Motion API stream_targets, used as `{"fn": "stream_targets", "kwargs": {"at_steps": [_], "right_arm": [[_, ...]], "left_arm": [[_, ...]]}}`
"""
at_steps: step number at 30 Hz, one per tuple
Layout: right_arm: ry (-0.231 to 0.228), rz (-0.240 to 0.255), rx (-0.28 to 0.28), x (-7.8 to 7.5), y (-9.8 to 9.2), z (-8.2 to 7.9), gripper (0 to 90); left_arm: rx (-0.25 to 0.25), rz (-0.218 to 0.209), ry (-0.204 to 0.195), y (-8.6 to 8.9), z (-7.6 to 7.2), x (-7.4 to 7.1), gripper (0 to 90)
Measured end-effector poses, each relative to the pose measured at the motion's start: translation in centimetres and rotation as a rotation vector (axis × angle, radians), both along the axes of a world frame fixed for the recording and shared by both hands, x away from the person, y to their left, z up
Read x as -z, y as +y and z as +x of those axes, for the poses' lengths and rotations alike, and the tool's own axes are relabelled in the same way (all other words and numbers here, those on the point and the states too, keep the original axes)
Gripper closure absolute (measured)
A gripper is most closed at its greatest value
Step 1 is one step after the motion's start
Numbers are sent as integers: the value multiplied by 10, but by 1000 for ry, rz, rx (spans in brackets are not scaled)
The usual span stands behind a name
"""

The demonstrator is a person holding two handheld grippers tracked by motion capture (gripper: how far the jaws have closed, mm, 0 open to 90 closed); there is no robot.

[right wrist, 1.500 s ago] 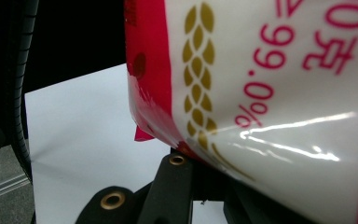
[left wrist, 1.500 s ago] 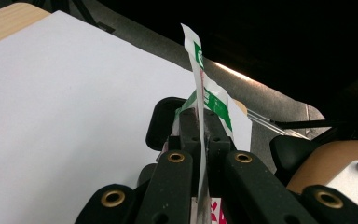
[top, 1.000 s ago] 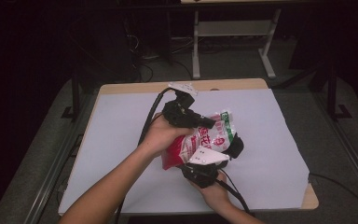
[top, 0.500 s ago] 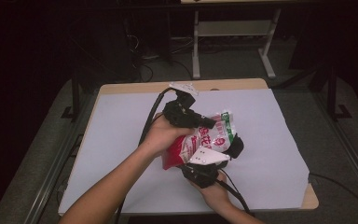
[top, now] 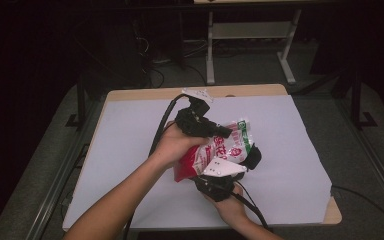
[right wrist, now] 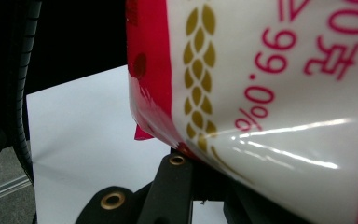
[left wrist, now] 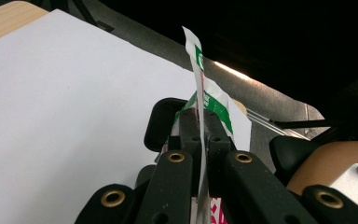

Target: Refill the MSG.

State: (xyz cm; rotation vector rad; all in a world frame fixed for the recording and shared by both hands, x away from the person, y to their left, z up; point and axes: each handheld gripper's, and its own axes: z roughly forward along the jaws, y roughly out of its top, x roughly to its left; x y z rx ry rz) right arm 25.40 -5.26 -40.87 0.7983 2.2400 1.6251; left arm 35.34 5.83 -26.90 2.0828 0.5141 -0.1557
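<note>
- Left gripper [top: 219, 131], black, two jaws, held in the left hand [top: 176, 145], pinched tight on the thin top edge of a shiny red, white and green plastic bag [top: 219, 152]
- In the left gripper view, jaws pressed close together with the flat bag edge [left wrist: 200, 93] squeezed between them and sticking up past the tips
- Right gripper [top: 247, 159], black with a grey three-cornered plate [top: 224, 167] on top, held in the right hand [top: 230, 205], just under the bag
- In the right gripper view, bag [right wrist: 270, 93] pressed right up against the jaws, big and close, with red writing and a gold grain picture on white
- Right jaw tips hidden behind the bag; closed up tight, clamped on the lower part of the bag as far as can be told
- Bag lifted up off the white sheet [top: 130, 150] on the wooden table [top: 245, 90], between the two grippers, touching both
- Green end of the bag next to the left gripper tips, red end down by the left hand
- Black cable [top: 161, 127] looping away behind the left gripper; another black cable [top: 252, 212] running back from the right gripper beside the right hand
- Both grippers close together, near the middle of the white sheet
</note>
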Motion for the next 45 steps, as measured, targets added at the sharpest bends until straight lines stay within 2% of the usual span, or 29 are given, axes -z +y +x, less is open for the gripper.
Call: {"fn": "stream_targets", "kwargs": {"at_steps": [45], "right_arm": [[4, 11, 2, 0, 1, 0, 900]], "left_arm": [[-2, 9, -5, -3, 0, 1, 900]]}}
